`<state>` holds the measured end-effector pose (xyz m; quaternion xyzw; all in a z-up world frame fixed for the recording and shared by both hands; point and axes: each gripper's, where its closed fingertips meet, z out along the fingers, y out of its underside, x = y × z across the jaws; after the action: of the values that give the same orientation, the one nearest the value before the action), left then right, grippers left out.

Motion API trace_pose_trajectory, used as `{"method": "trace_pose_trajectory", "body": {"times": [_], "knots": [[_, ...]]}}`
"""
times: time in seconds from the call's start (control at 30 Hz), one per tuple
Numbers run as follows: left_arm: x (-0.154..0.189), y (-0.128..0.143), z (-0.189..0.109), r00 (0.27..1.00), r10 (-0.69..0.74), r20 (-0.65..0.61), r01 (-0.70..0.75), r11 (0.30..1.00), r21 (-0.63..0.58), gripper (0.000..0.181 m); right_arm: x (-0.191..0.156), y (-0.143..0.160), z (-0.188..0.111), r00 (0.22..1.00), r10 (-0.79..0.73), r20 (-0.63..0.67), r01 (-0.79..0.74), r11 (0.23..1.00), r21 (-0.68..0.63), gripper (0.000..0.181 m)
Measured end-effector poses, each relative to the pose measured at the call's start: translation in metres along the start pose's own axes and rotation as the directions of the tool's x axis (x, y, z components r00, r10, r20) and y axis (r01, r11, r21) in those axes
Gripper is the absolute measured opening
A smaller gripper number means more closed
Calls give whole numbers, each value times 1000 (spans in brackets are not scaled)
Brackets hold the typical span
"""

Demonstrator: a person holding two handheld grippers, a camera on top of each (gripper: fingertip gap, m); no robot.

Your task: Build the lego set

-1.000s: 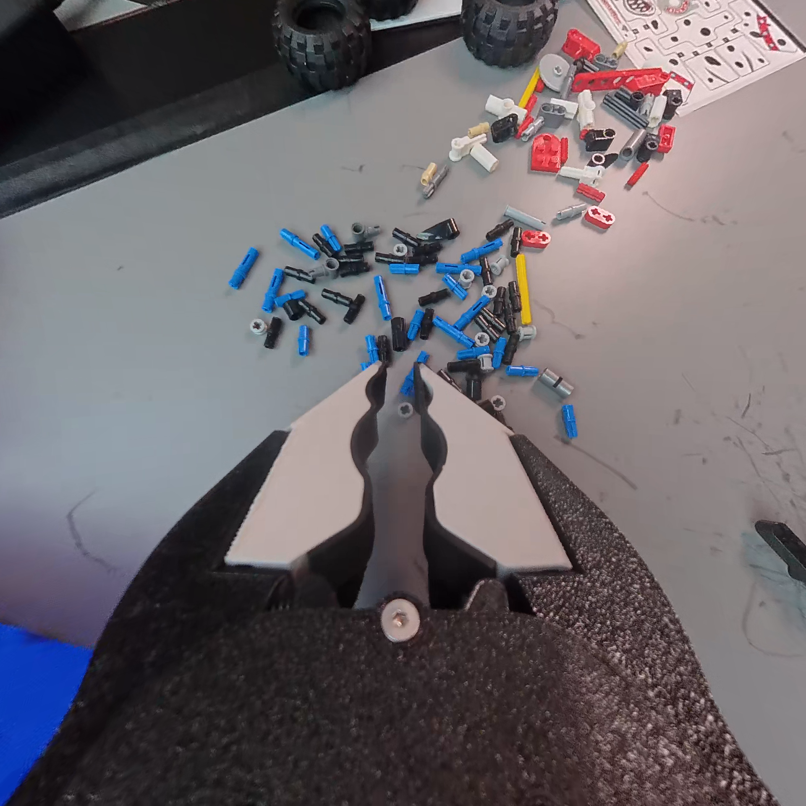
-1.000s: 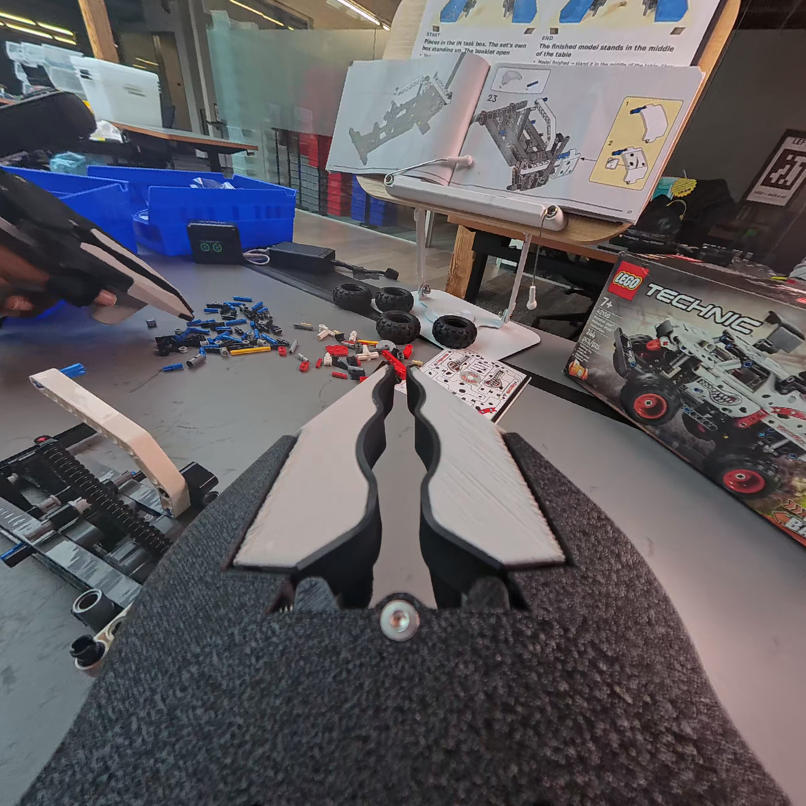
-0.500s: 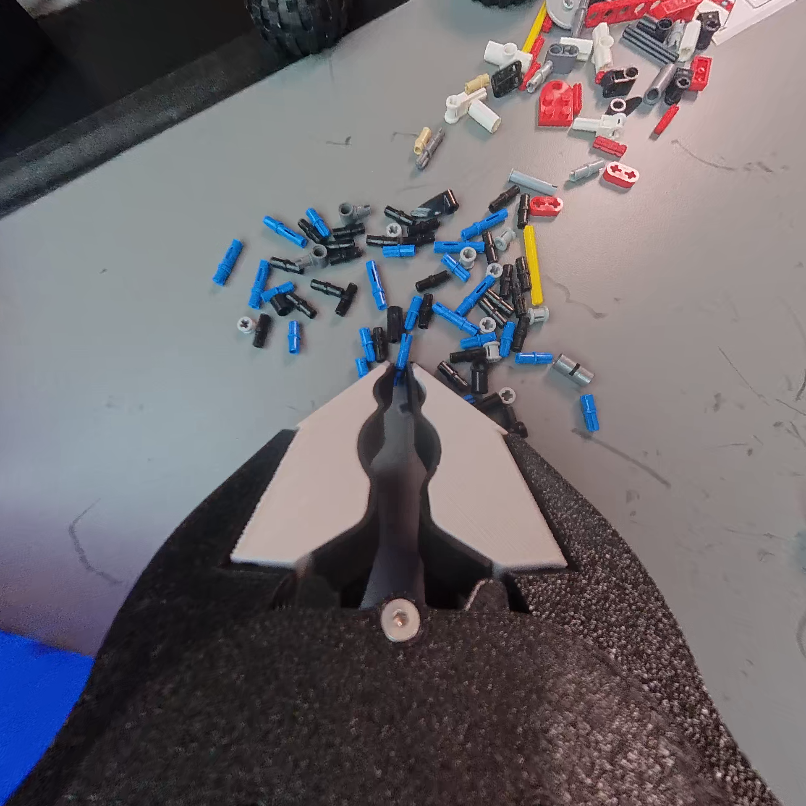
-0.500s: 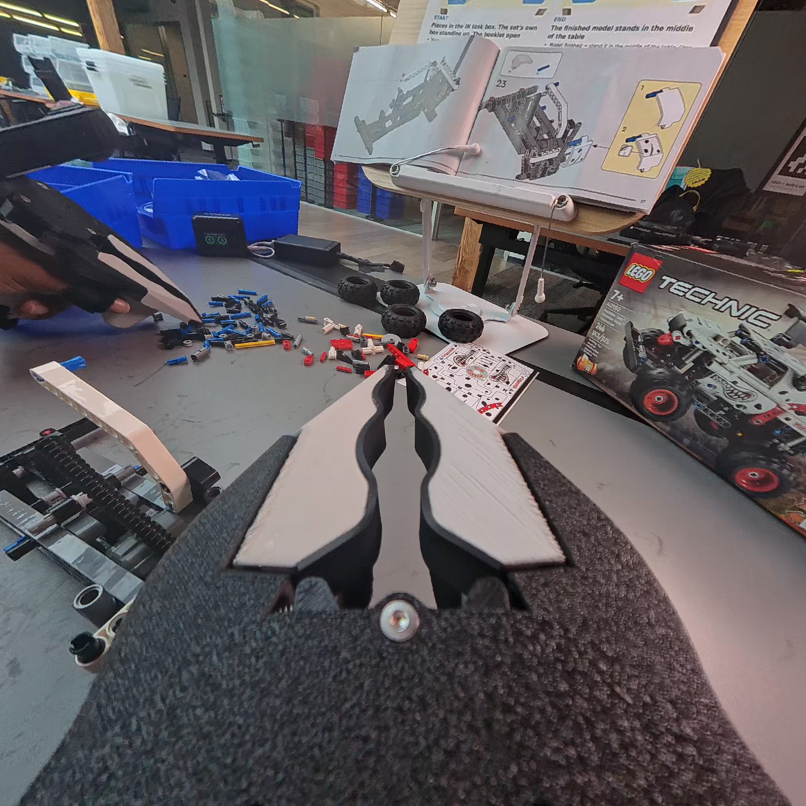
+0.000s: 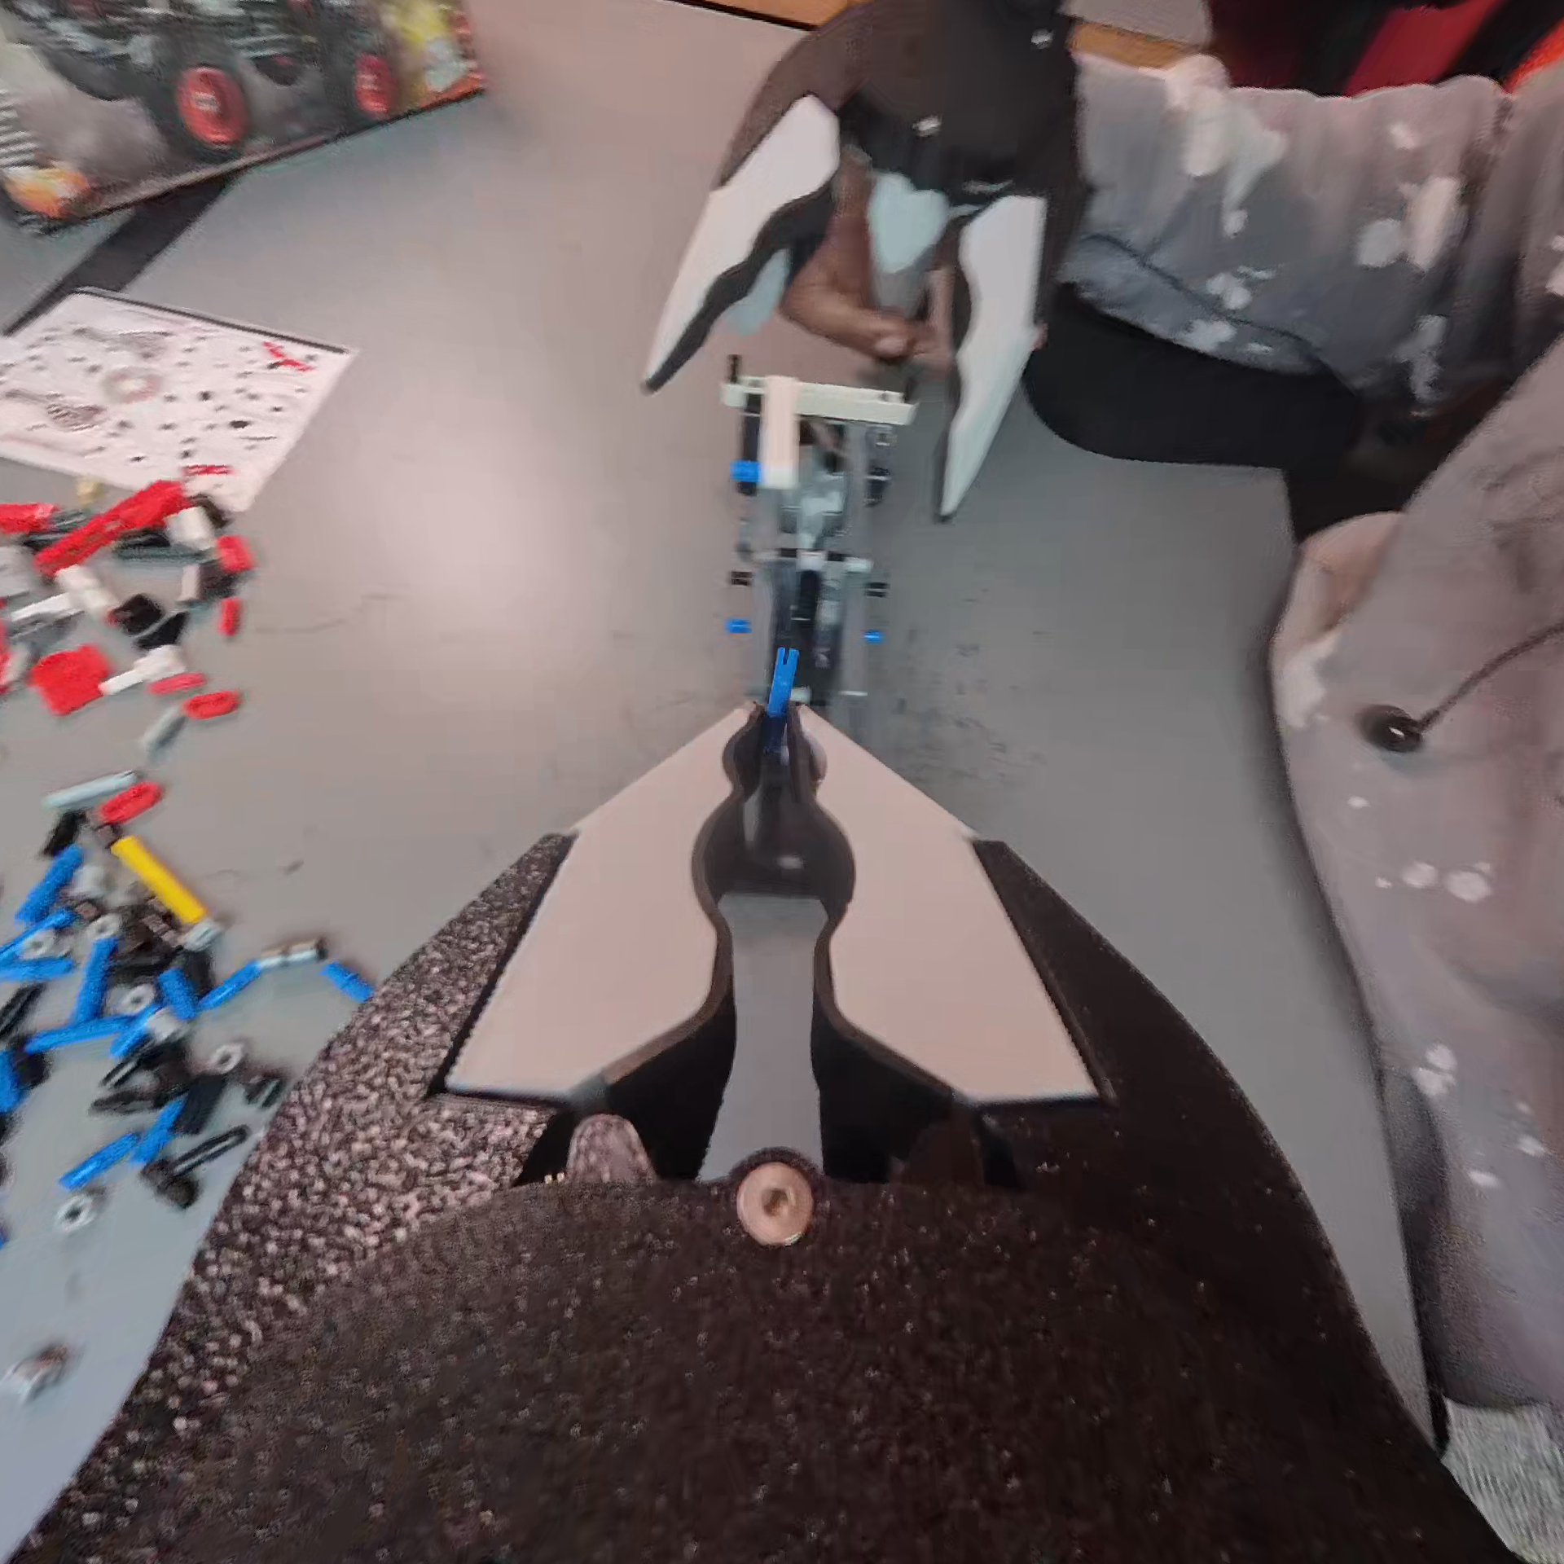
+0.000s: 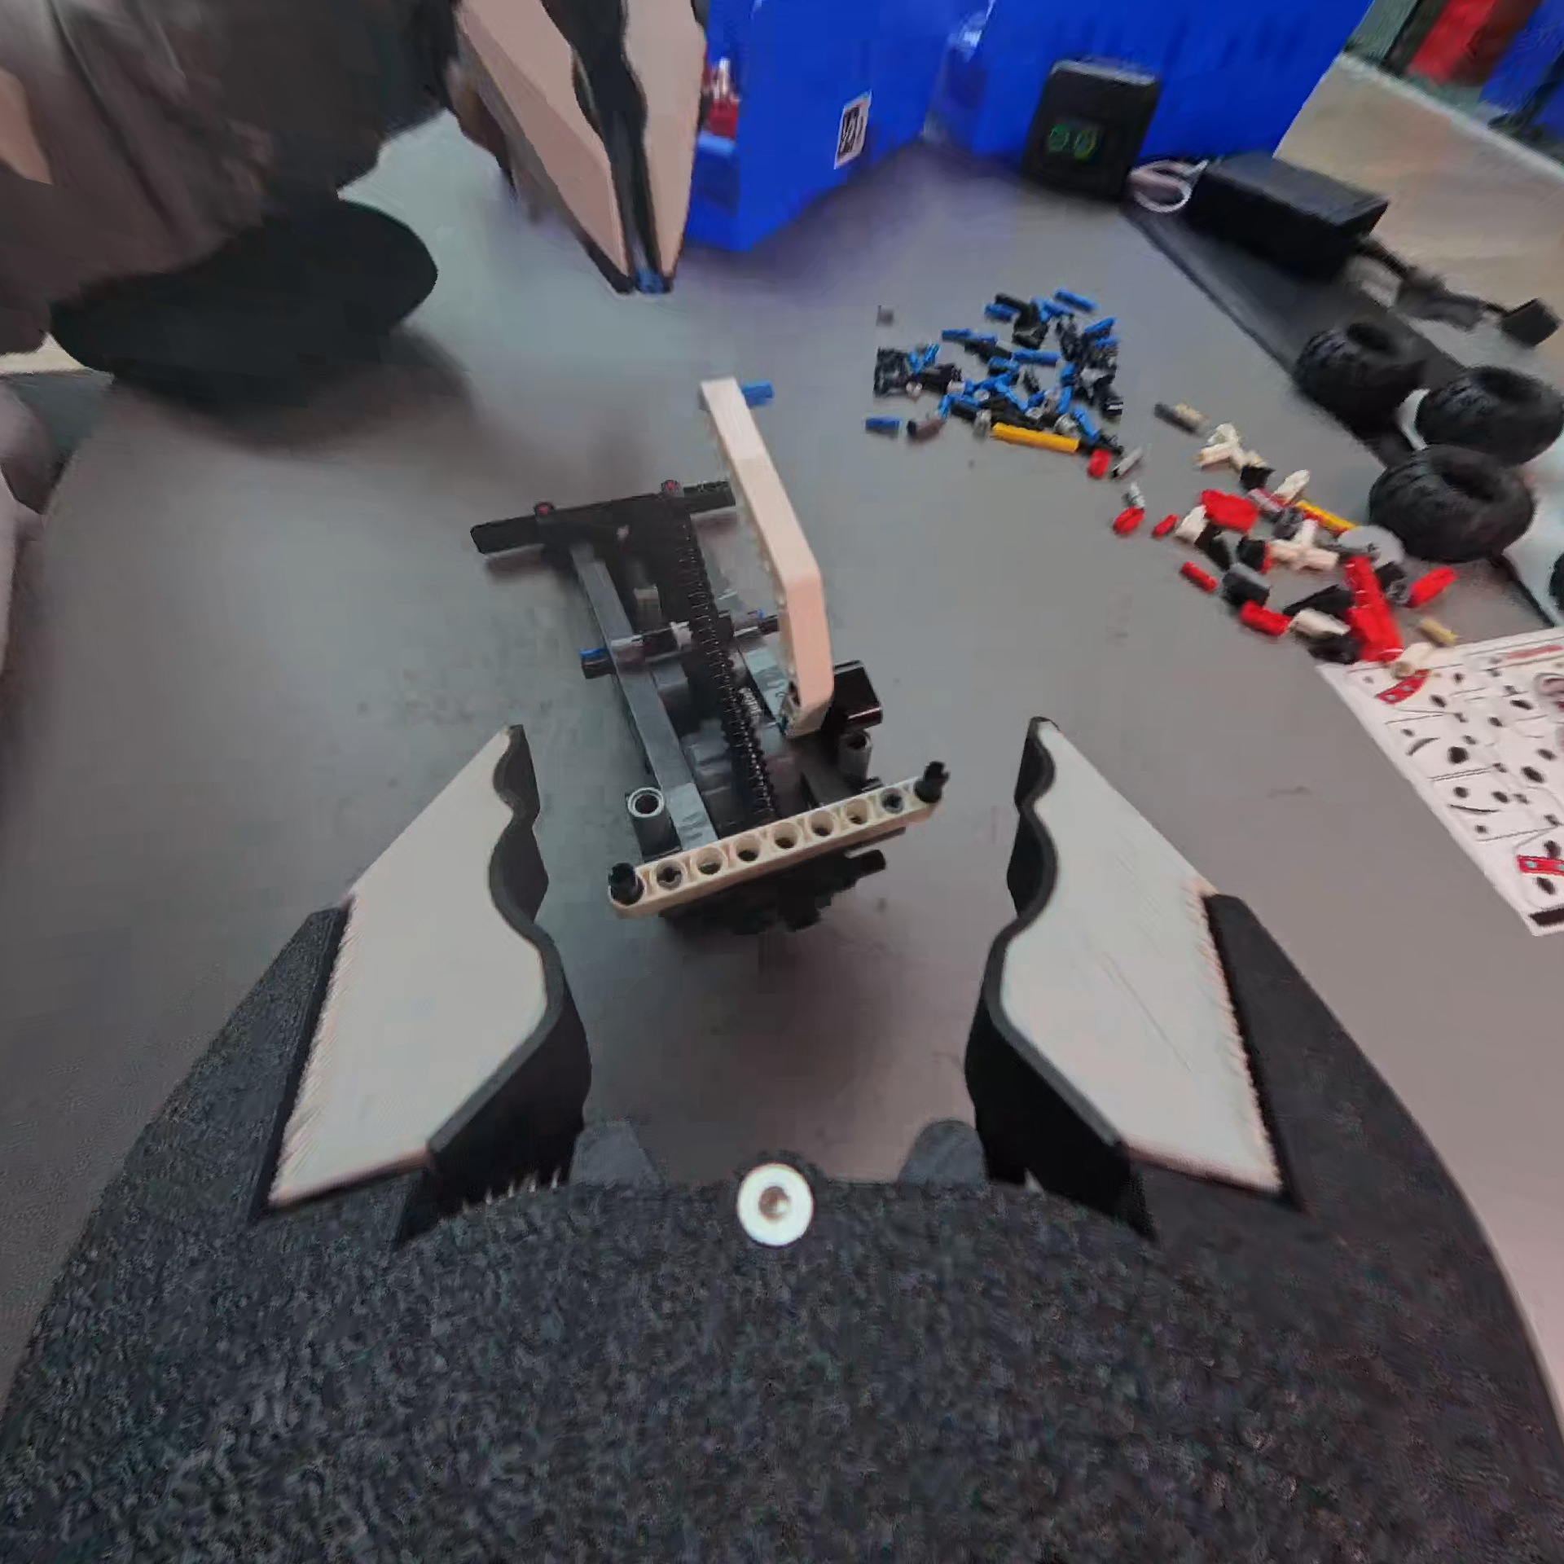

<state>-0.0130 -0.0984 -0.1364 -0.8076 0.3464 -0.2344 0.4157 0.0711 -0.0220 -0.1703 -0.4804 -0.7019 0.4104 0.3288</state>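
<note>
A small blue pin (image 5: 780, 687) is pinched betw. the closed tips of the left hand-held gripper (image 5: 774, 719); approx. half of the pin sticks out past the tips, pointing toward the part-built chassis (image 5: 804, 542) just beyond it. In the right wrist view the same gripper (image 6: 647, 279) is seen at the far end of the chassis (image 6: 711, 702), tips down, w/ a bit of blue at the tips.

The right hand-held gripper (image 6: 774, 762) is spread wide w/ nothing betw. its fingers; it is held over the near end of the chassis, where a tan holed beam (image 6: 774, 842) lies crosswise. A long tan bent beam (image 6: 774, 550) is seen tilted up from the chassis's right side, and a black toothed rod (image 6: 719, 643) runs along its length. The chassis rests on the grey worktop (image 6: 254, 677).

To the right, a scatter of blue and black pins (image 6: 1007, 381) is seen, then red, white and black pieces (image 6: 1295, 558) nearer, w/ black tyres (image 6: 1447, 499) and a sticker sheet (image 6: 1473, 745) at the right edge. Blue bins (image 6: 931, 93) stand at the far side. Both views are motion-blurred.
</note>
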Motion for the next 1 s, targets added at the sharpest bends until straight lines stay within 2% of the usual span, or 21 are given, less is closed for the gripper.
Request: {"method": "trace_pose_trajectory", "body": {"times": [0.07, 0.13, 0.23, 0.37, 0.43, 0.5, 0.53, 0.6, 0.67, 0.73, 0.83, 0.9, 1.0], "knots": [[30, -1, 12, 994, 64, -93, -68, 997, -36, 5, 2, 17, 22, 999, -14, -31, 10, 994, -106, 90], [44, 4, 33, 989, 96, -109, -105, 991, -80, 5, 12, 14, 32, 997, -40, -66, 31, 989, -142, 83], [50, 23, 66, 990, 95, -105, -112, 979, -173, 5, 39, 12, 40, 986, 10, -168, -36, 988, -153, 83], [30, 50, 92, 990, 140, 13, -130, 947, -295, 5, 57, 13, 40, 963, 5, -270, -44, 989, -139, 85], [25, 47, 96, 988, 148, 47, -130, 953, -275, 5, 57, 9, 37, 958, -8, -286, -28, 992, -121, 97], [21, 45, 92, 985, 161, 67, -136, 951, -278, 19, 53, -3, 29, 963, 43, -266, -57, 997, -45, 107], [23, 35, 86, 983, 170, 66, -152, 962, -226, 24, 51, -11, 21, 964, 74, -257, -75, 997, 6, 109], [20, 2, 58, 977, 177, 116, -168, 982, -85, 25, 52, -27, -1, 957, 118, -265, -90, 989, 114, 109], [-1, -28, 11, 961, 149, 234, -162, 986, 36, 27, 57, -37, -27, 939, 161, -304, -104, 975, 196, 102], [-28, -38, -44, 934, 93, 346, -136, 985, 103, 27, 61, -43, -51, 921, 180, -347, -95, 964, 249, 94], [-88, -7, -130, 839, -30, 544, 8, 999, 42, 31, 59, -49, -76, 900, 183, -396, -57, 950, 308, 88], [-126, 31, -189, 748, -108, 655, 154, 988, -13, 32, 57, -47, -86, 886, 184, -426, -38, 943, 330, 84], [-172, 97, -275, 598, -198, 777, 386, 920, -62, 32, 54, -39, -89, 876, 175, -450, -20, 944, 328, 77]]}}
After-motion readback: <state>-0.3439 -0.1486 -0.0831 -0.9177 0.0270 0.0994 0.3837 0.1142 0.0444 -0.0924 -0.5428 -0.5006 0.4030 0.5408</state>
